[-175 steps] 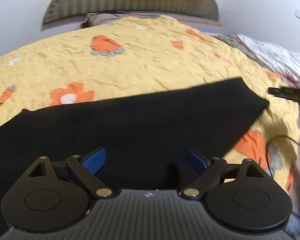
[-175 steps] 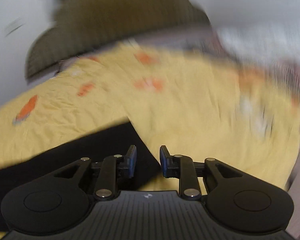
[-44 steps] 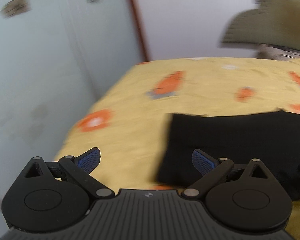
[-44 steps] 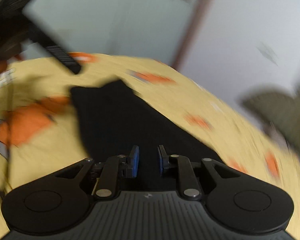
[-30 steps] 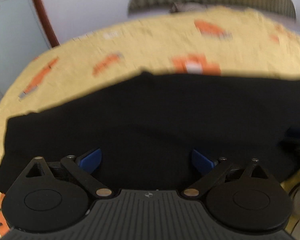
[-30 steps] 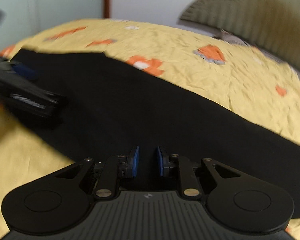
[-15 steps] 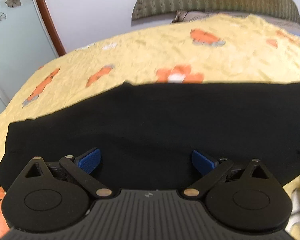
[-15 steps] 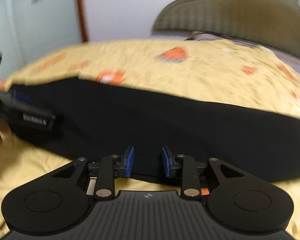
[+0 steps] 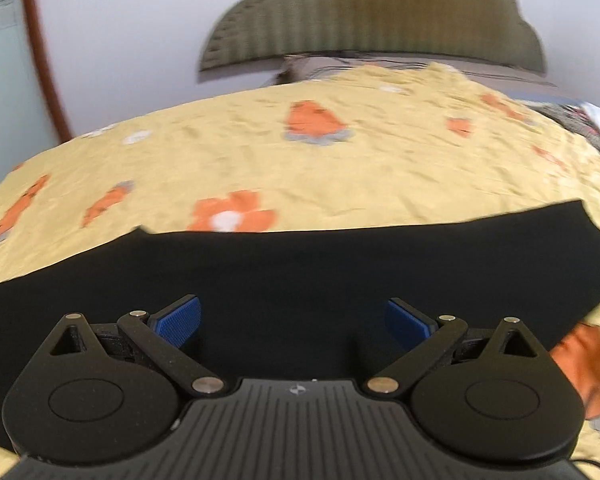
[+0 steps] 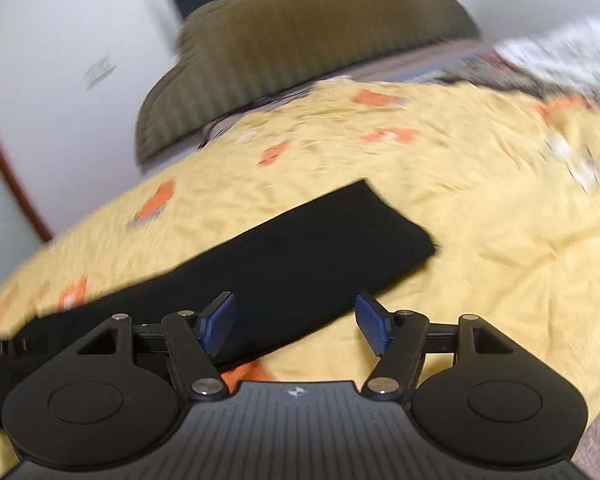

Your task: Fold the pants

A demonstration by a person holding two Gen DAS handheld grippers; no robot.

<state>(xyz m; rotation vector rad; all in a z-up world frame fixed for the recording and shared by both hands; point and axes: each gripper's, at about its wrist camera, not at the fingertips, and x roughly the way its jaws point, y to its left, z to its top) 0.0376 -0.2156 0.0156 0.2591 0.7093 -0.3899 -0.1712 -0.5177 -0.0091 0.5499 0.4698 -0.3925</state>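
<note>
Seemingly flat black pants on yellow bedspread, left gripper fingers apart, right gripper fingers opening, empty.

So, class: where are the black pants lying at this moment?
The black pants lie flat as a long band across the yellow flowered bedspread, below the headboard in both wrist views.

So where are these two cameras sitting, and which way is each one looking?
Left wrist: rides on the left gripper, looking forward and down along its wide-open blue fingers at the black pants on the yellow sheet.
Right wrist: rides on the right gripper, its fingers opening with nothing held between them, aimed at one end of the pants; a bit of the other gripper shows at far left.
Shared: pants, sheet, headboard.
</note>
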